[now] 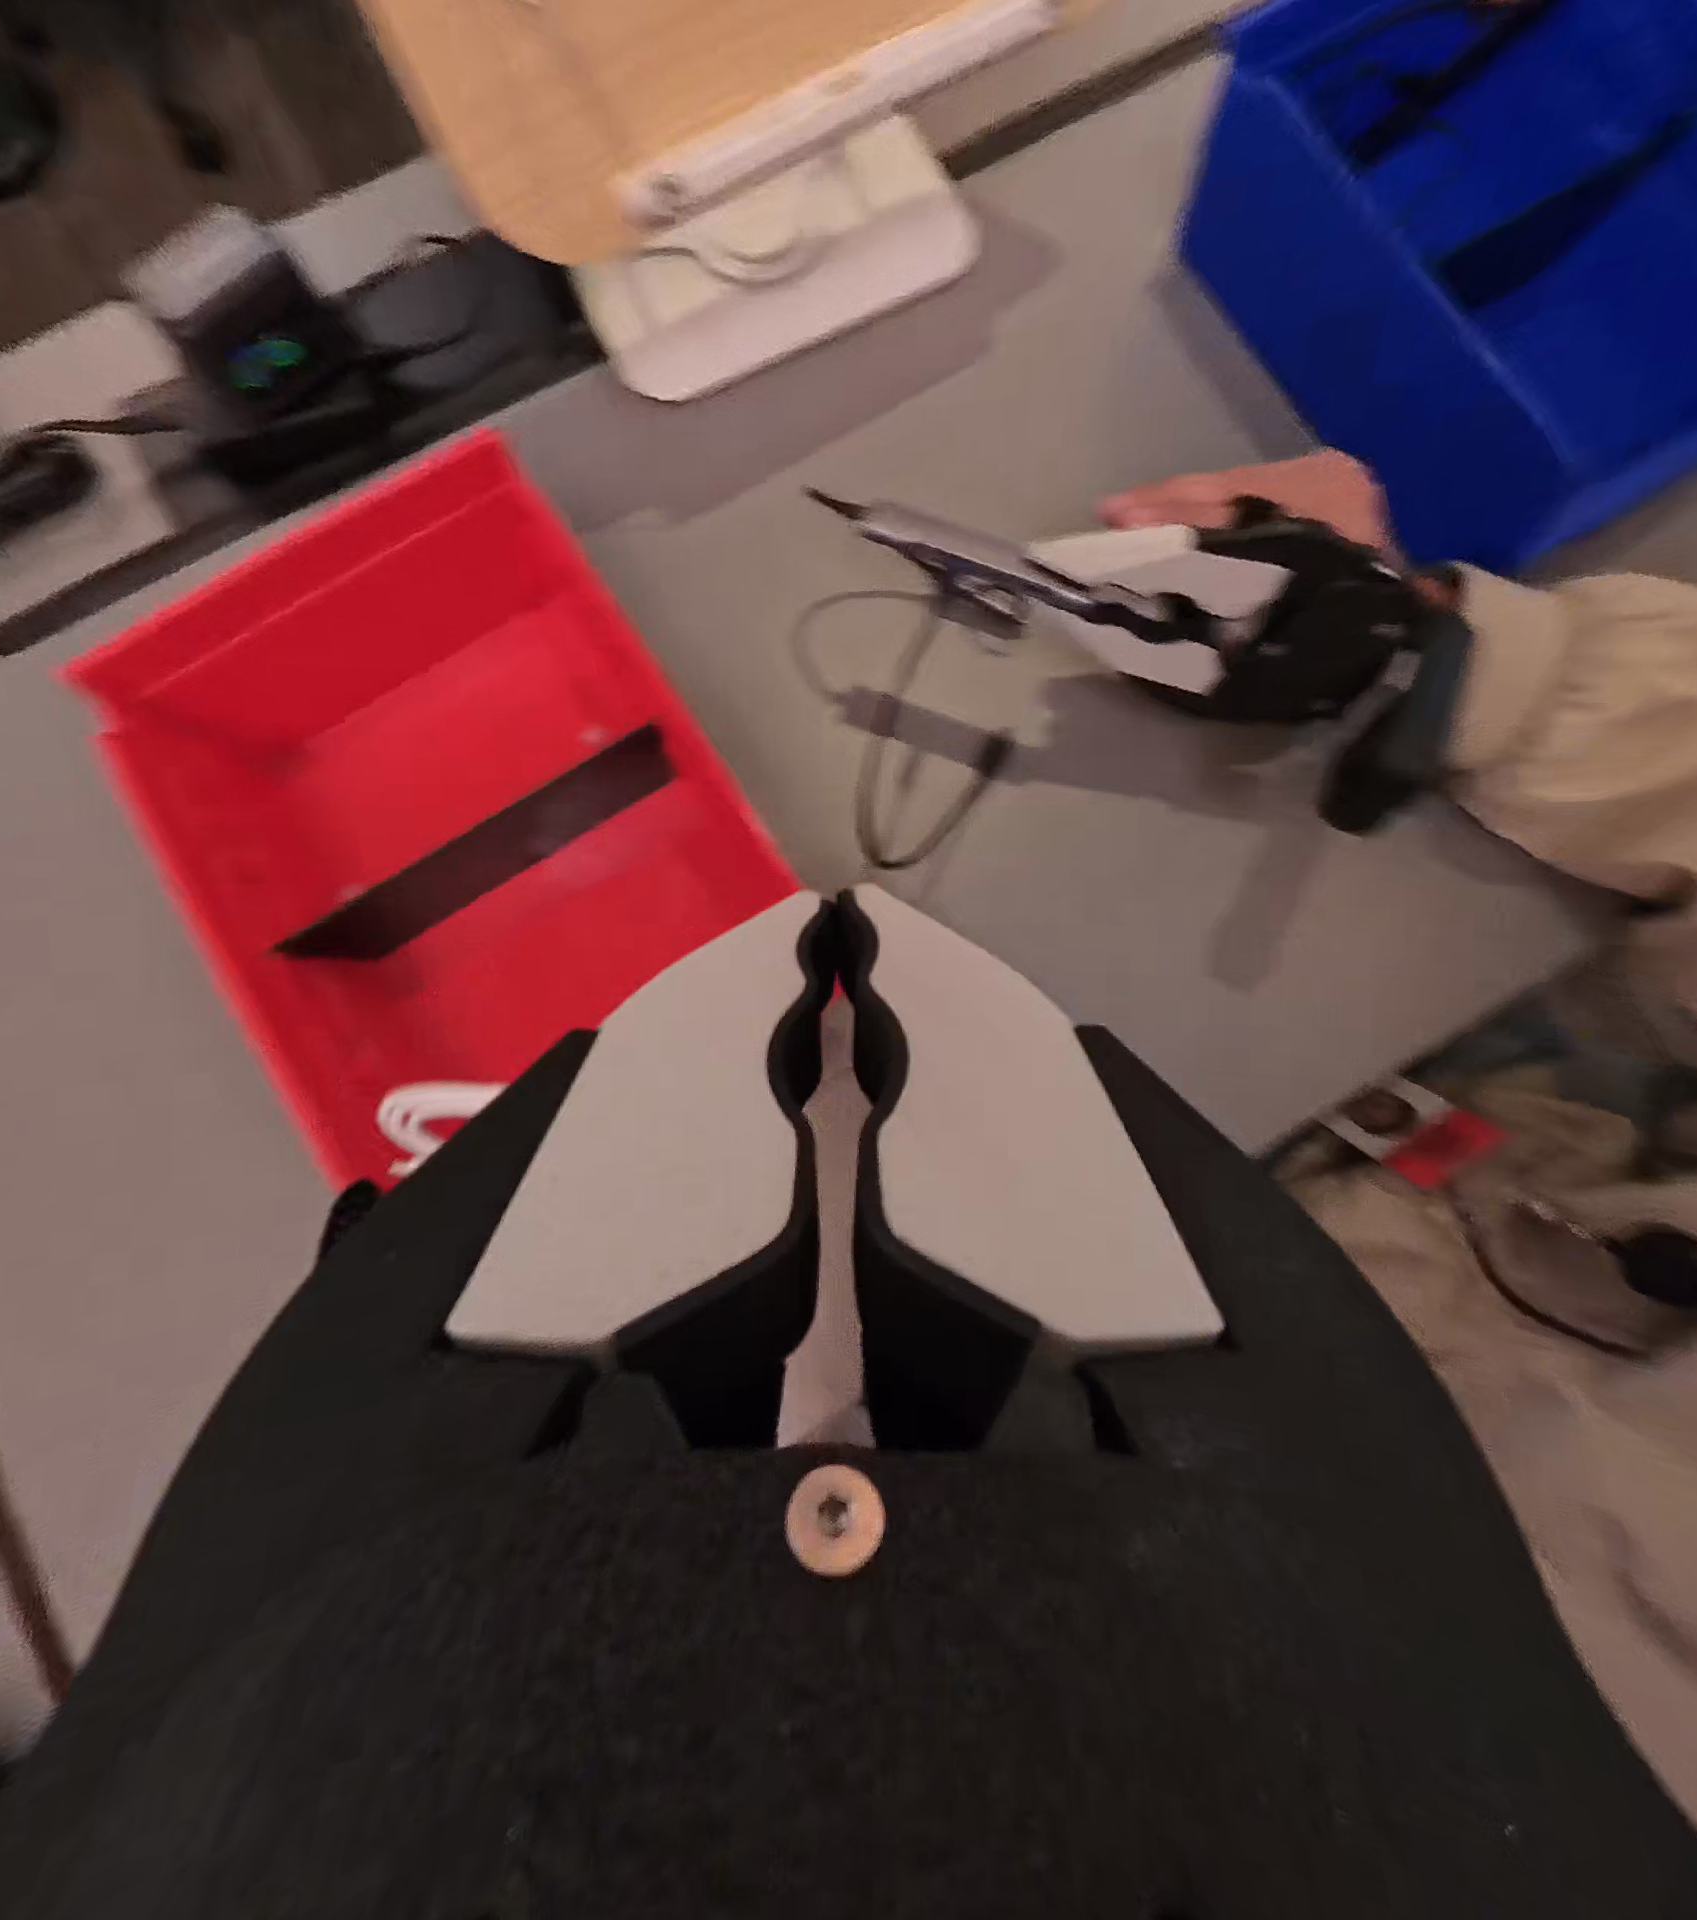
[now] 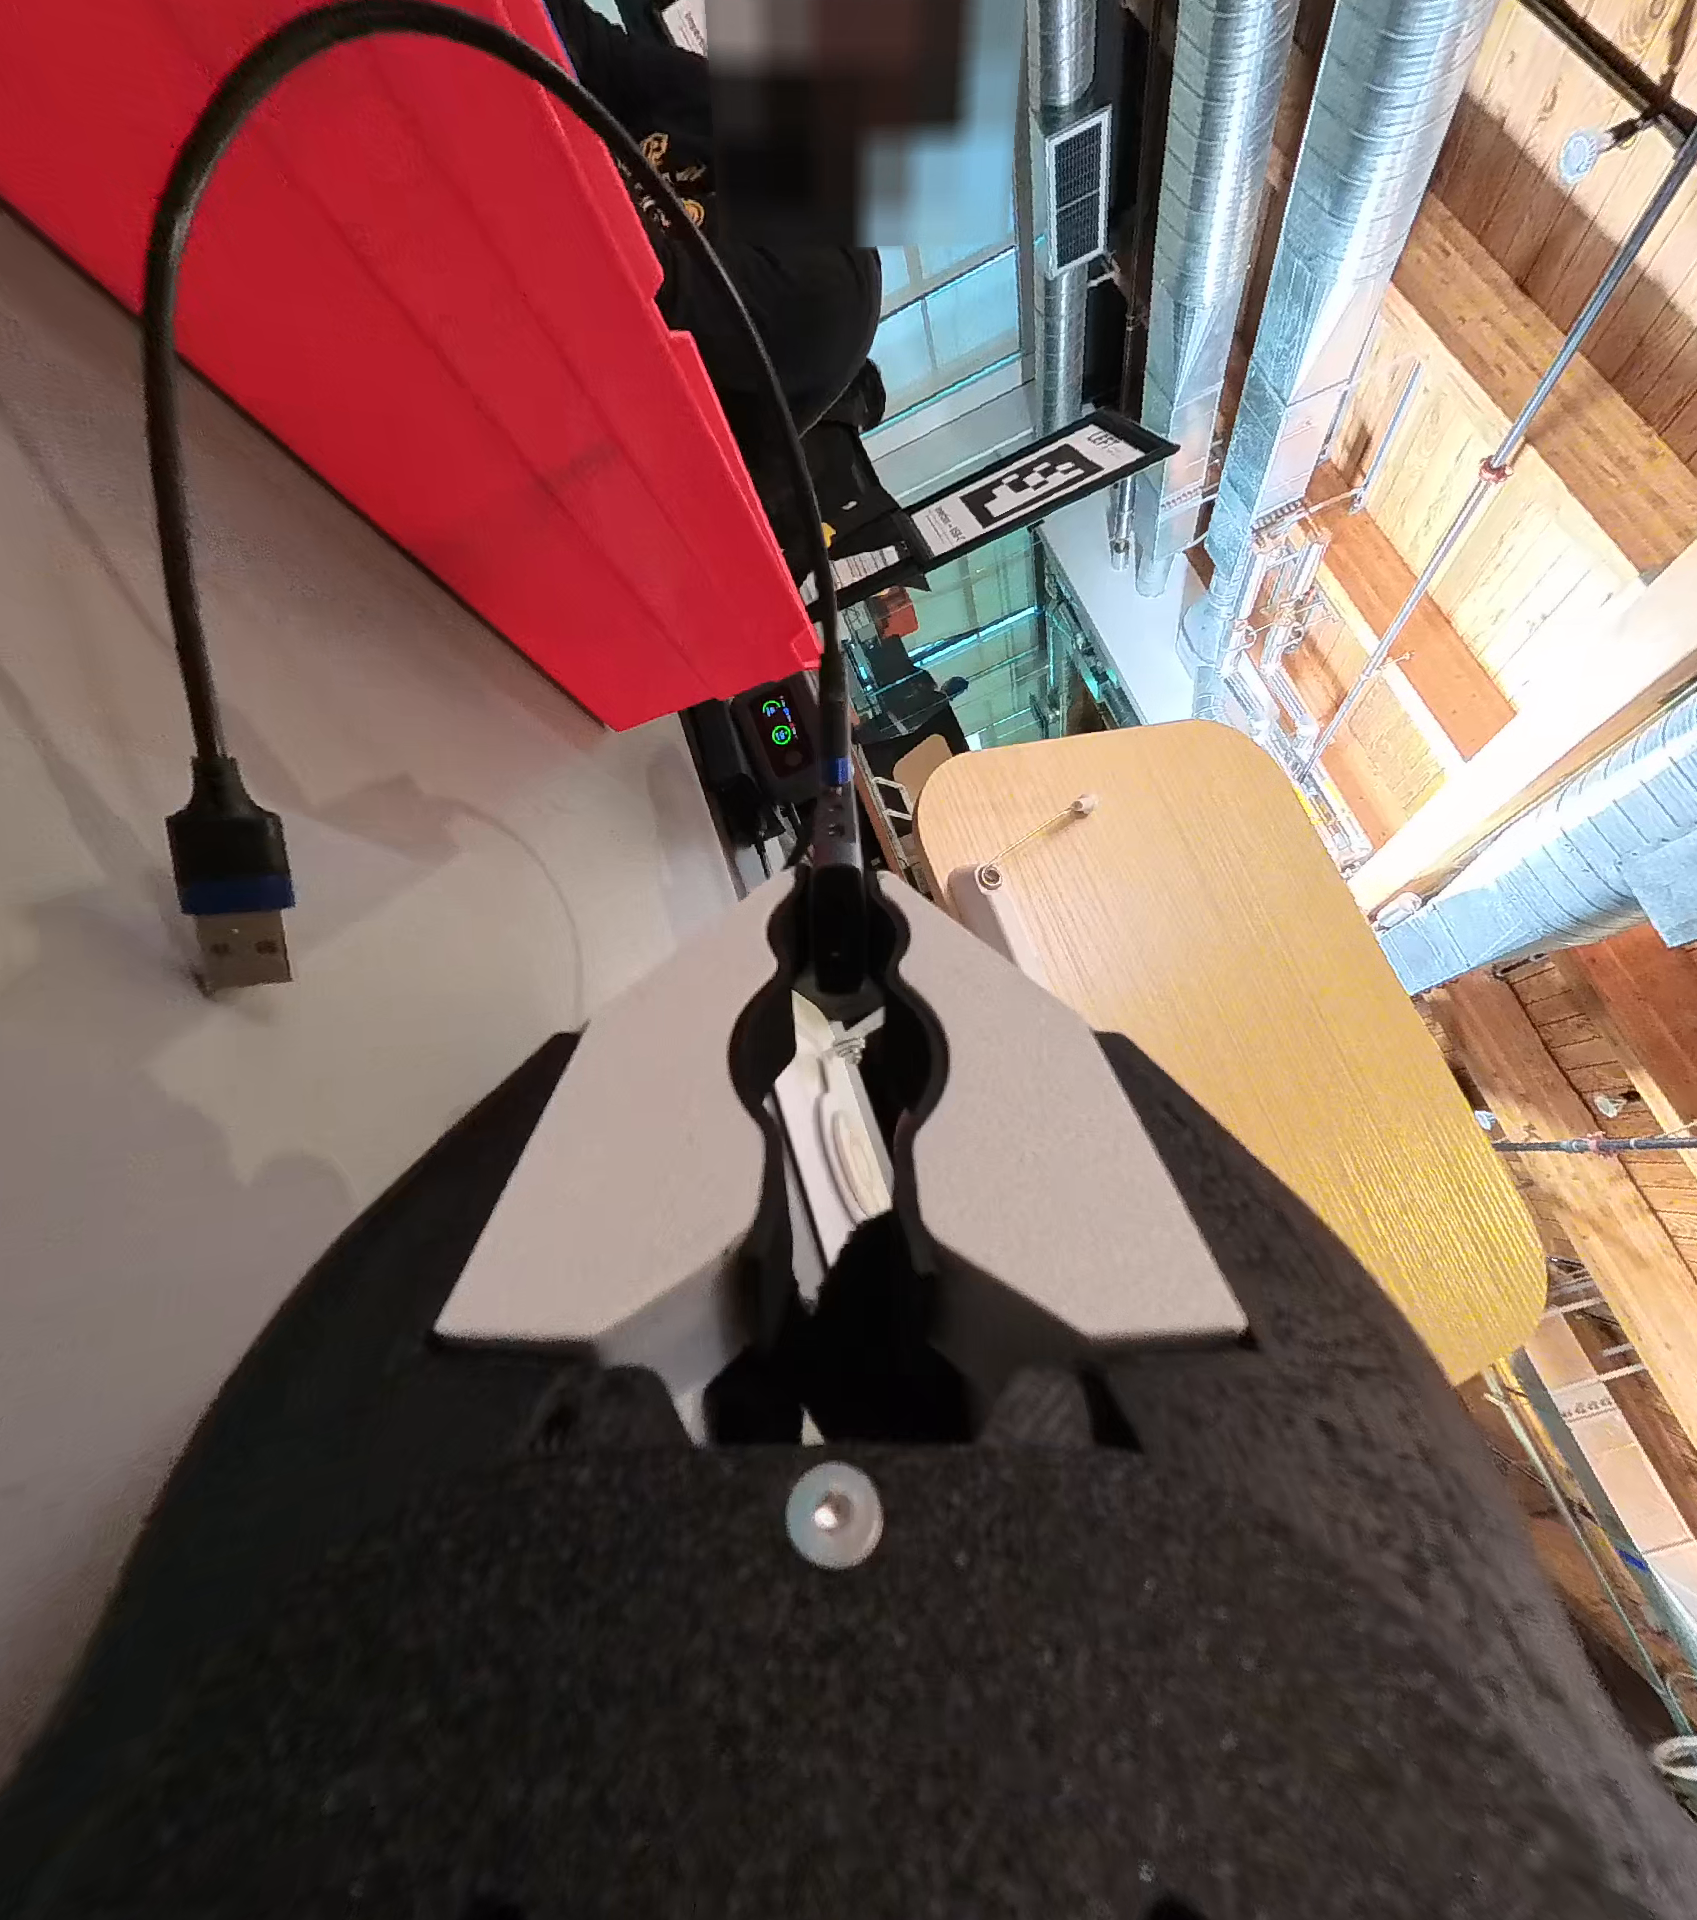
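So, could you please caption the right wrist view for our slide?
Right gripper shut on a black USB cable, its plug touching the white table beside a red bin.

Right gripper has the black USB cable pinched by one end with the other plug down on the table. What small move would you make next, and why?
Probably lift the right gripper slightly. It is shut on one end of the black USB cable, whose free USB-A plug rests tip-down on the white table beside the red bin. Raising it would free the plug. The left gripper is shut, empty, over that bin.
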`<state>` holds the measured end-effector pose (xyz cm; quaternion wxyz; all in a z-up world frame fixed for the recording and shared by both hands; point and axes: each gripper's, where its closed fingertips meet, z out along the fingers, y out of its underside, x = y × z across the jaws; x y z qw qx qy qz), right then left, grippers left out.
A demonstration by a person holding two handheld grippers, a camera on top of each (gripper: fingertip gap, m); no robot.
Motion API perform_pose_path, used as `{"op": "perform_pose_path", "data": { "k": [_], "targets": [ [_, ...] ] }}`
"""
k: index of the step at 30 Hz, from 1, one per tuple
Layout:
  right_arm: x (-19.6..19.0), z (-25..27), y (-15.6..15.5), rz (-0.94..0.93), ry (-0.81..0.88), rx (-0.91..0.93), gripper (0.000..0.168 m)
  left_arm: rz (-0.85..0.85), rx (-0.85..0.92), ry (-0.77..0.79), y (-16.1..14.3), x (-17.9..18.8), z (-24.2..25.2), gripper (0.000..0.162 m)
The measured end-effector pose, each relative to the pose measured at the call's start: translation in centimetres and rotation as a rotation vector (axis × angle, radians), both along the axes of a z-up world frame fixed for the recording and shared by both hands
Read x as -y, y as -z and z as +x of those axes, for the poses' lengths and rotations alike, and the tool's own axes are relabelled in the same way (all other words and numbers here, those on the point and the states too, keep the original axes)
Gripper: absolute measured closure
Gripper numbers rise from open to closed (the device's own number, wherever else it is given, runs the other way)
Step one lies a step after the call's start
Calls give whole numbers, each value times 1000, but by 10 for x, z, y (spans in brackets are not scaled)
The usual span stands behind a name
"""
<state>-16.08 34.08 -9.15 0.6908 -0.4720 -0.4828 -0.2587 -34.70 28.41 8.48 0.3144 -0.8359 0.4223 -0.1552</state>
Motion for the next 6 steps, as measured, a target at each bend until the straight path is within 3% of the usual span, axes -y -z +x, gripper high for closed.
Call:
{"op": "perform_pose_path", "data": {
  "k": [4,6],
  "targets": [
    [-2,4,-1,-4,11,-11,161,-74,-35,147,38,29,32,162],
    [-3,7,-2,-3,17,-15,161,-124,-65,125,70,25,26,162]
  ]
}}
